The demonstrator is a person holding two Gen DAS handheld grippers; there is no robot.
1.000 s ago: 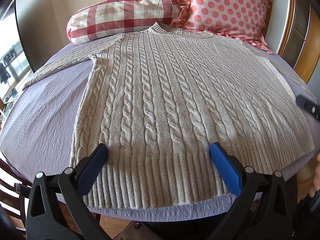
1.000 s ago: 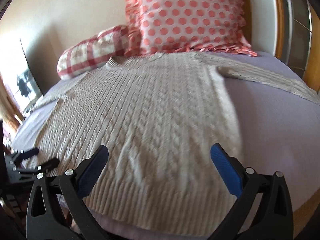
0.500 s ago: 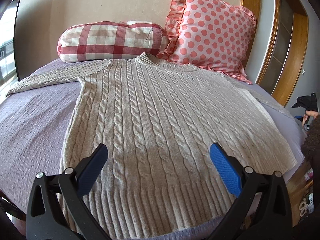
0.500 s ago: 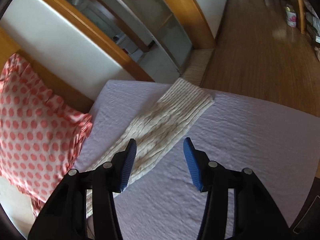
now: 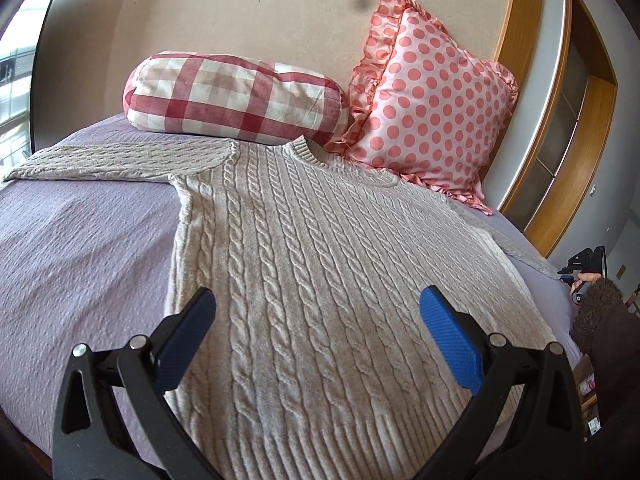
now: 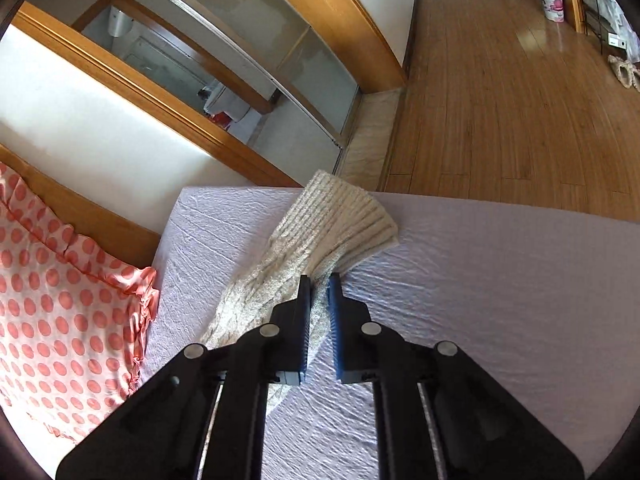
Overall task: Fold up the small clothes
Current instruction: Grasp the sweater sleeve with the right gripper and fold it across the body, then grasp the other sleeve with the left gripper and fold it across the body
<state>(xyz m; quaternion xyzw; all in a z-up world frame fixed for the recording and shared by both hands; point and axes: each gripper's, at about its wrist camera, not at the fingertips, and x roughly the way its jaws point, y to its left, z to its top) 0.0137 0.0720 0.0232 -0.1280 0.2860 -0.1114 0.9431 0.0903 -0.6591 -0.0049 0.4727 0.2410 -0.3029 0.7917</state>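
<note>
A beige cable-knit sweater (image 5: 320, 264) lies flat, front up, on a lilac bedspread (image 5: 80, 248), neck toward the pillows, both sleeves spread out sideways. My left gripper (image 5: 316, 320) is open and empty, hovering over the sweater's lower body. In the right wrist view my right gripper (image 6: 319, 286) is shut on the sweater's right sleeve (image 6: 332, 220) near its ribbed cuff, which lies by the bed's corner. The right gripper also shows small at the far right of the left wrist view (image 5: 580, 268).
A red-checked bolster (image 5: 232, 96) and a pink polka-dot pillow (image 5: 424, 112) lean on the wall at the bed's head. The pillow also shows in the right wrist view (image 6: 60, 320). Wooden floor (image 6: 520, 112) and sliding doors (image 6: 248, 52) lie beyond the bed's edge.
My right gripper swung from the sweater's hem to the right sleeve and closed on it near the cuff. My left gripper moved forward over the sweater's body, still open.
</note>
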